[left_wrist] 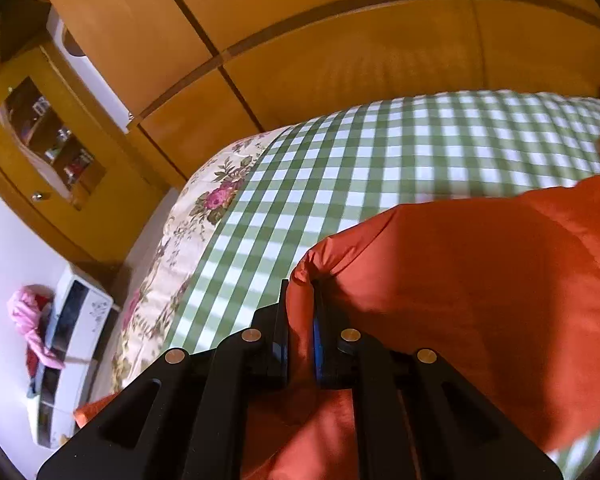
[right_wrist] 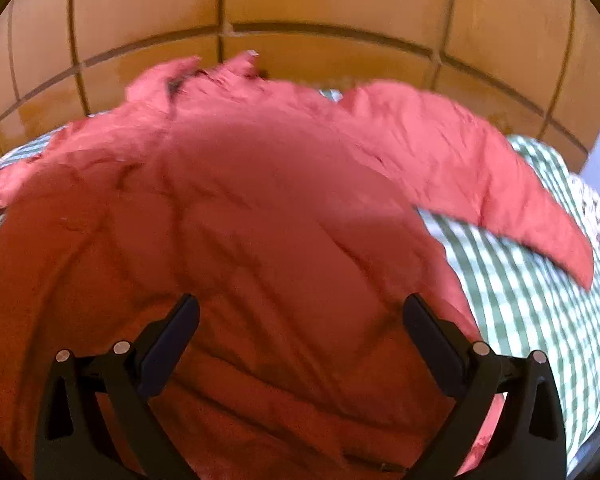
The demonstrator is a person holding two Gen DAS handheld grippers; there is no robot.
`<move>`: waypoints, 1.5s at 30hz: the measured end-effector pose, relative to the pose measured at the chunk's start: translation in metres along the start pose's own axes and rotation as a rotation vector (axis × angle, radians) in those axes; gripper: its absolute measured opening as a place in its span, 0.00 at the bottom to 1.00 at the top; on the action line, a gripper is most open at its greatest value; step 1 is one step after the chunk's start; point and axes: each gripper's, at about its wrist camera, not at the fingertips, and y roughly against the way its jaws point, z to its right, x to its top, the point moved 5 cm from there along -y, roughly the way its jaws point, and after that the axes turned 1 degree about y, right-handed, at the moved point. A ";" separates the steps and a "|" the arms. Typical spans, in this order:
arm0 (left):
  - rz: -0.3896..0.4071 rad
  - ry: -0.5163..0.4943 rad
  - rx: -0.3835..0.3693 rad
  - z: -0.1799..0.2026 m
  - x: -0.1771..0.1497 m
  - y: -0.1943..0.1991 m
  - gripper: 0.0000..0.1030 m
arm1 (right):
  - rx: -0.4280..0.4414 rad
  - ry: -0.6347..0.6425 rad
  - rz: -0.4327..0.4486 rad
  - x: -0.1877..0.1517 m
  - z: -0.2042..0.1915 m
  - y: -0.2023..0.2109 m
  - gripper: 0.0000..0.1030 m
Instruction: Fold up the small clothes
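Orange cloth, a small shirt (right_wrist: 236, 208), lies spread on the bed (left_wrist: 340, 168), over its green checked cover. Our left claw (left_wrist: 300, 344) is clamped on the shirt's edge; our right claw (right_wrist: 300, 320) hangs above its middle, fingers wide apart.

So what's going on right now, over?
Left hand-held gripper shut on the orange garment's edge. Right hand-held gripper open above it. Garment spread on checked bedcover. Nothing in the way.

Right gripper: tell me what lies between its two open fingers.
Only the orange shirt lies between the right gripper's fingers, spread flat beneath them, ungripped, in the right wrist view.
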 end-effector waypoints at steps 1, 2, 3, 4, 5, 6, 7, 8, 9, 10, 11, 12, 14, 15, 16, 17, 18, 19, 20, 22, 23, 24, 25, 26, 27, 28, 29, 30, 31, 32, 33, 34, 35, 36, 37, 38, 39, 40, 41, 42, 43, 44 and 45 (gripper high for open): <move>-0.010 0.001 0.008 0.003 0.000 -0.006 0.08 | -0.001 -0.001 0.006 -0.001 0.002 -0.003 0.98; -0.022 0.001 0.014 0.008 -0.001 -0.011 0.08 | -0.007 0.007 0.008 -0.001 0.002 -0.004 0.98; -0.033 -0.004 0.018 0.013 -0.003 -0.016 0.08 | -0.015 0.016 0.006 0.000 0.003 -0.007 0.98; -0.024 -0.015 0.031 0.017 -0.004 -0.017 0.08 | -0.019 0.022 0.005 0.001 0.004 -0.009 0.98; -0.005 -0.033 0.051 0.019 -0.006 -0.016 0.10 | -0.015 0.021 0.006 0.002 0.006 -0.010 0.98; 0.013 -0.054 0.065 0.021 -0.009 -0.014 0.11 | -0.009 0.016 0.007 0.002 0.006 -0.010 0.98; 0.022 -0.071 0.060 0.023 -0.013 -0.011 0.11 | 0.004 0.006 0.007 0.002 0.010 -0.012 0.98; 0.021 -0.076 0.049 0.023 -0.016 -0.008 0.11 | 0.012 0.000 0.007 0.003 0.010 -0.012 0.98; 0.015 -0.071 0.036 0.022 -0.020 -0.005 0.15 | 0.018 -0.005 0.006 0.003 0.012 -0.013 0.98; 0.010 -0.047 0.016 0.016 -0.023 0.002 0.25 | 0.019 -0.006 0.005 0.003 0.011 -0.012 0.98; 0.015 -0.018 -0.001 0.011 -0.026 0.009 0.43 | 0.015 -0.005 0.005 0.001 0.004 -0.011 0.98; 0.031 0.032 -0.026 0.001 -0.030 0.021 0.54 | 0.012 -0.004 0.006 0.001 0.002 -0.009 0.98; 0.073 0.109 -0.064 -0.012 -0.035 0.040 0.97 | 0.008 -0.003 0.007 -0.001 0.000 -0.006 0.98; 0.101 0.148 -0.080 -0.021 -0.038 0.050 0.97 | 0.010 -0.005 0.009 0.000 0.001 -0.005 0.98; 0.122 0.185 -0.095 -0.030 -0.042 0.063 0.97 | 0.011 -0.008 0.010 -0.001 0.001 -0.003 0.98; 0.122 0.201 -0.090 -0.037 -0.045 0.068 0.97 | 0.010 -0.017 0.016 0.000 0.004 0.001 0.98; 0.108 0.218 -0.074 -0.045 -0.049 0.070 0.97 | 0.008 -0.035 0.031 0.001 0.007 0.007 0.98; 0.085 0.251 -0.091 -0.054 -0.053 0.074 0.97 | 0.009 -0.054 0.045 0.002 0.012 0.013 0.98; 0.086 0.280 -0.138 -0.059 -0.057 0.081 0.97 | 0.021 -0.090 0.064 0.003 0.020 0.023 0.98; 0.131 0.329 -0.244 -0.064 -0.069 0.104 0.97 | 0.055 -0.167 0.094 0.002 0.039 0.040 0.98; 0.150 0.331 -0.293 -0.061 -0.074 0.115 0.97 | 0.066 -0.200 0.104 0.001 0.049 0.047 0.98; 0.165 0.324 -0.350 -0.055 -0.079 0.126 0.97 | 0.072 -0.226 0.108 -0.001 0.059 0.053 0.98; 0.178 0.307 -0.423 -0.042 -0.086 0.139 0.97 | 0.073 -0.248 0.108 -0.004 0.067 0.057 0.98; 0.176 0.284 -0.498 -0.026 -0.096 0.152 0.97 | 0.070 -0.283 0.106 -0.007 0.080 0.063 0.98; 0.167 0.270 -0.543 -0.016 -0.102 0.159 0.97 | 0.070 -0.314 0.105 -0.012 0.091 0.067 0.98; 0.147 0.249 -0.625 0.003 -0.111 0.169 0.97 | 0.072 -0.346 0.098 -0.018 0.102 0.070 0.98; 0.125 0.235 -0.695 0.021 -0.120 0.175 0.97 | 0.073 -0.369 0.088 -0.023 0.110 0.071 0.98; 0.099 0.223 -0.758 0.037 -0.129 0.181 0.97 | 0.075 -0.391 0.073 -0.029 0.117 0.072 0.98; 0.063 0.207 -0.841 0.059 -0.141 0.189 0.97 | 0.080 -0.405 0.062 -0.033 0.122 0.073 0.98; 0.038 0.198 -0.897 0.074 -0.150 0.194 0.97 | 0.094 -0.422 0.050 -0.041 0.126 0.074 0.98; 0.015 0.189 -0.941 0.088 -0.158 0.199 0.97 | 0.110 -0.434 0.042 -0.047 0.130 0.075 0.98; -0.013 0.176 -0.980 0.104 -0.169 0.205 0.97 | 0.125 -0.442 0.036 -0.053 0.132 0.077 0.98; -0.035 0.169 -1.005 0.114 -0.177 0.208 0.97 | 0.142 -0.450 0.029 -0.060 0.133 0.078 0.98; -0.054 0.169 -1.031 0.123 -0.183 0.213 0.97 | 0.154 -0.456 0.022 -0.066 0.134 0.079 0.98; -0.070 0.177 -1.067 0.130 -0.189 0.216 0.97 | 0.160 -0.461 0.016 -0.071 0.135 0.080 0.98; -0.086 0.190 -1.102 0.137 -0.196 0.218 0.97 | 0.167 -0.472 0.006 -0.078 0.135 0.079 0.98; -0.093 0.197 -1.122 0.141 -0.201 0.220 0.97 | 0.176 -0.485 0.001 -0.084 0.136 0.079 0.98; -0.085 0.202 -1.133 0.146 -0.203 0.222 0.97 | 0.187 -0.497 0.004 -0.089 0.135 0.079 0.98; -0.076 0.206 -1.132 0.150 -0.206 0.226 0.97 | 0.197 -0.506 0.016 -0.094 0.135 0.080 0.98; -0.073 0.208 -1.130 0.153 -0.208 0.227 0.97 | 0.202 -0.507 0.024 -0.096 0.132 0.082 0.98; -0.075 0.212 -1.140 0.156 -0.208 0.230 0.97 | 0.211 -0.502 0.027 -0.097 0.129 0.083 0.98; -0.085 0.224 -1.168 0.159 -0.209 0.233 0.97 | 0.236 -0.485 0.029 -0.097 0.121 0.085 0.92; -0.100 0.235 -1.198 0.162 -0.211 0.238 0.95 | 0.252 -0.471 0.027 -0.097 0.116 0.087 0.82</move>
